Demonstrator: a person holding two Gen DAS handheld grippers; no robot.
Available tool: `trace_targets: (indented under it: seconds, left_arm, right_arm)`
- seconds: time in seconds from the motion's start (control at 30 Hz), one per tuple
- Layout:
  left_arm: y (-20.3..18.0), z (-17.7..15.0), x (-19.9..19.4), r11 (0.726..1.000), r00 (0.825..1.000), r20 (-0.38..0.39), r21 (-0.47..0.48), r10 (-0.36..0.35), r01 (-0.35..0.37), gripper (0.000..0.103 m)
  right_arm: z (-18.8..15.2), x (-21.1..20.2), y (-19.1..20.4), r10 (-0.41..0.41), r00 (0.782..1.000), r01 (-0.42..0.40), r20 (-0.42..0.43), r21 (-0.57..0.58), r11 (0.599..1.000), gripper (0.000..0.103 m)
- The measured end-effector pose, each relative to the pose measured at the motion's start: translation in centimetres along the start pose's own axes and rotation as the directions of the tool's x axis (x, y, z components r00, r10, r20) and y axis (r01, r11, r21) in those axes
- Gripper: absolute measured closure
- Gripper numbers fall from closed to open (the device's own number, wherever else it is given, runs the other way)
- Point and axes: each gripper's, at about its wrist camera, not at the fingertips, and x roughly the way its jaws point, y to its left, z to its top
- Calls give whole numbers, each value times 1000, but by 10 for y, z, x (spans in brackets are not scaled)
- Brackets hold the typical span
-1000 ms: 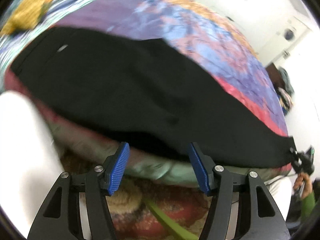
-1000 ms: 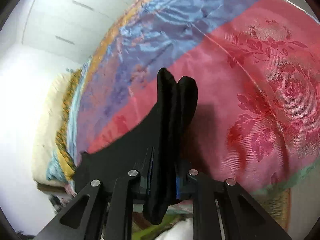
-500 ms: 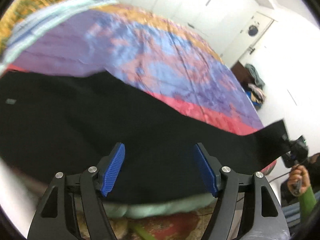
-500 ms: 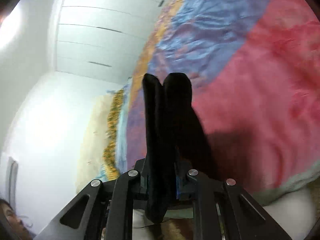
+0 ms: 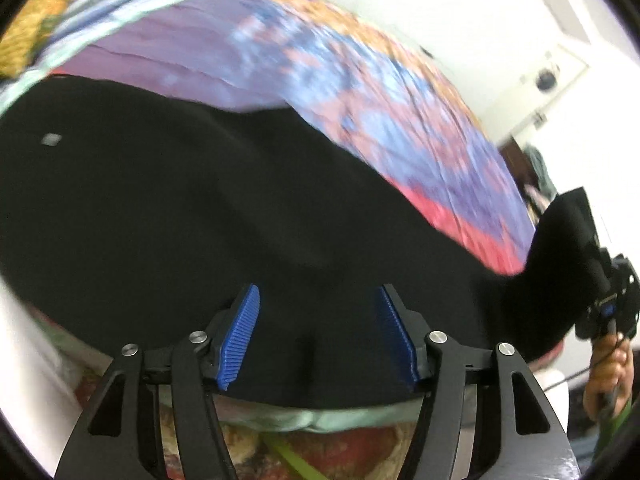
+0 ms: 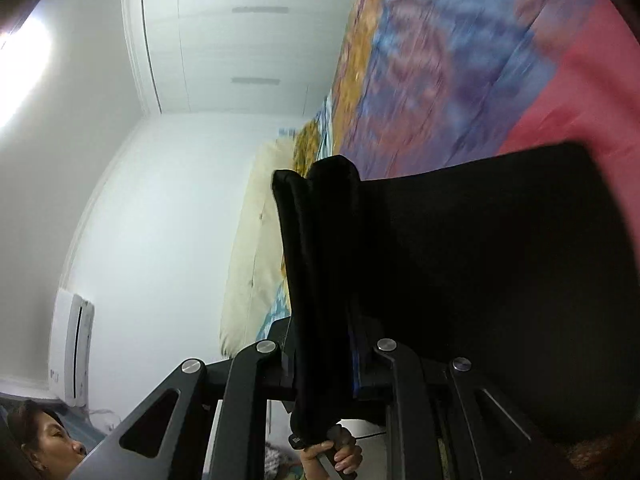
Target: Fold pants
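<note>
Left tongs hung spread over the black pants on the bed, jaws just narrowing on nothing. Right tongs pinched the bunched hem; a fast swing could've slipped it, skewing the fold.

Bright, motion-blurred fisheye views; glare upper left.

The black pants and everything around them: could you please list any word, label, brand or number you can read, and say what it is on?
None can be read.
black pants: a small pale tag, too blurred to show any letters.
patterned bedspread: floral print only, no text.
white appliance by the wall: a few small dark marks, too small to read.
</note>
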Motion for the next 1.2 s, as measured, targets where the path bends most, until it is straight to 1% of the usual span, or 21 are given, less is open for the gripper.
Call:
trace_targets:
  seconds: [0.1,0.2,0.27,0.33,0.43,0.5,0.53,0.57,0.6,0.63,0.67,0.7,0.73,0.83,0.9,0.97,1.03,1.07,1.1,1.13,1.2]
  left_arm:
    - [16,7,-15,997,997,72,-71,16,-10,40]
    - [38,11,-26,987,992,119,-158,39,-20,40]
    - [49,11,-27,980,991,123,-199,45,-19,40]
    - [54,8,-28,975,991,121,-223,51,-23,40]
    - [55,7,-26,973,991,118,-227,59,-31,40]
    - [55,6,-26,975,991,119,-220,62,-35,40]
    - [54,6,-24,976,991,120,-216,64,-37,40]
    - [53,6,-24,976,991,121,-214,65,-38,40]
    - [55,5,-24,976,990,123,-215,64,-37,40]
    - [57,6,-25,975,990,128,-221,60,-31,40]
    - [59,6,-27,973,989,138,-232,51,-18,40]
    - [61,6,-28,971,988,147,-241,42,-6,38]
    - [63,5,-29,969,987,155,-246,36,3,38]
    - [57,7,-33,974,982,191,-223,-3,46,37]
    - [43,7,-34,986,979,202,-157,-29,62,37]
    - [13,6,-31,997,978,198,-13,-70,74,37]
    - [-17,3,-21,990,984,162,135,-72,50,38]
    - [-34,-1,-13,976,989,139,216,-55,24,44]
    - [-44,-3,-7,965,991,123,264,-45,11,50]
    - [-53,-6,1,951,994,102,308,-27,-5,51]
    - [-65,-10,20,928,997,64,365,48,-68,51]
  right_arm:
    - [-4,52,2,-6,999,6,-43,-8,1000,86]
    - [-4,99,-1,-69,995,67,-71,-37,997,86]
    - [-11,131,-7,-95,992,92,-86,-30,995,86]
    - [-19,159,-13,-85,991,83,-105,-21,996,86]
    - [-42,199,-12,-134,978,121,-160,-86,989,86]
    - [-62,225,-11,-233,951,194,-205,-195,961,86]
    - [-70,238,-12,-295,930,234,-217,-270,934,85]
    - [-80,251,-13,-372,901,279,-225,-357,892,78]
    - [-91,264,-11,-453,862,319,-227,-453,832,71]
    - [-103,275,-9,-517,825,334,-230,-541,772,46]
    - [-115,282,-4,-557,797,319,-234,-620,717,20]
    - [-126,281,3,-573,787,294,-229,-678,674,13]
    - [-137,276,11,-576,786,260,-224,-726,636,10]
    - [-157,242,37,-579,795,198,-183,-824,532,9]
    - [-161,208,47,-580,808,215,-109,-860,462,7]
    - [-161,178,48,-591,806,276,-30,-864,420,6]
    - [-153,146,42,-594,804,345,32,-839,421,6]
    - [-145,130,37,-589,805,386,65,-813,437,6]
    - [-146,115,37,-585,807,412,88,-793,450,6]
    - [-142,102,35,-578,809,436,108,-770,466,6]
    - [-131,86,34,-563,815,473,140,-722,505,6]
